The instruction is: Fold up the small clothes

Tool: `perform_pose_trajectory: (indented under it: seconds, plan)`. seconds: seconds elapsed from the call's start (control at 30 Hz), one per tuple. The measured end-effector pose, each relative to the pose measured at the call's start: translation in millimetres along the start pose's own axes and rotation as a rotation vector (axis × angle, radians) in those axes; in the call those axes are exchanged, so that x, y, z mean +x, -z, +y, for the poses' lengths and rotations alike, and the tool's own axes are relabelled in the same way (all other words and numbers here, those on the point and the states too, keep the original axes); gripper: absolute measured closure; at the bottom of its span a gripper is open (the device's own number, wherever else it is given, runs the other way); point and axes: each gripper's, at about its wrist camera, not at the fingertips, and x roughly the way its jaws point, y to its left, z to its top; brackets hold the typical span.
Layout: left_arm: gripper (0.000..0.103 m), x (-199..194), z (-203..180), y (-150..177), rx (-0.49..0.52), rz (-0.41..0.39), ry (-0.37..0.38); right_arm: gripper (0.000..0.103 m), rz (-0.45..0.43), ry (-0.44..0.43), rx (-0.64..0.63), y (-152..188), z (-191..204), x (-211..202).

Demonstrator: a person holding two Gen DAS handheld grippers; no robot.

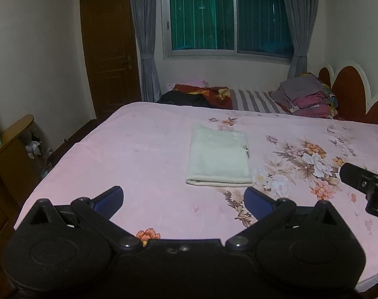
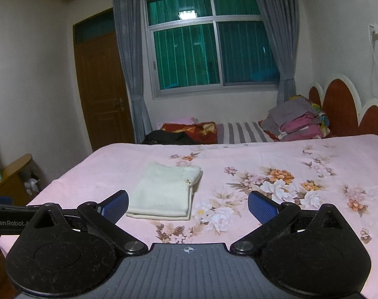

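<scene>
A small cream cloth [image 1: 220,158] lies folded into a neat rectangle on the pink flowered bedsheet [image 1: 139,154]. It also shows in the right wrist view [image 2: 167,191], with the sheet [image 2: 238,154] around it. My left gripper [image 1: 184,199] is open and empty, held above the bed just short of the cloth's near edge. My right gripper [image 2: 188,205] is open and empty, held to the right of the cloth's near corner. Part of the right gripper [image 1: 365,184] shows at the right edge of the left wrist view.
A stack of folded clothes [image 1: 306,94] and a striped pillow [image 1: 256,101] lie at the far side by the red headboard [image 1: 348,87]. A dark garment [image 1: 184,98] lies at the far left. A wooden cabinet [image 1: 12,154] stands left of the bed.
</scene>
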Motion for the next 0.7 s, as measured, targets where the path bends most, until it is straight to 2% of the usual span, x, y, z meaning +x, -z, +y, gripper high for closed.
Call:
perform_pose_trajectory:
  seconds: [0.7]
  plan:
    - [0.000,4.1,2.6,-2.0,0.009,0.001,-0.012,0.002,0.012,-0.006,0.000,0.9,3.6,8.8]
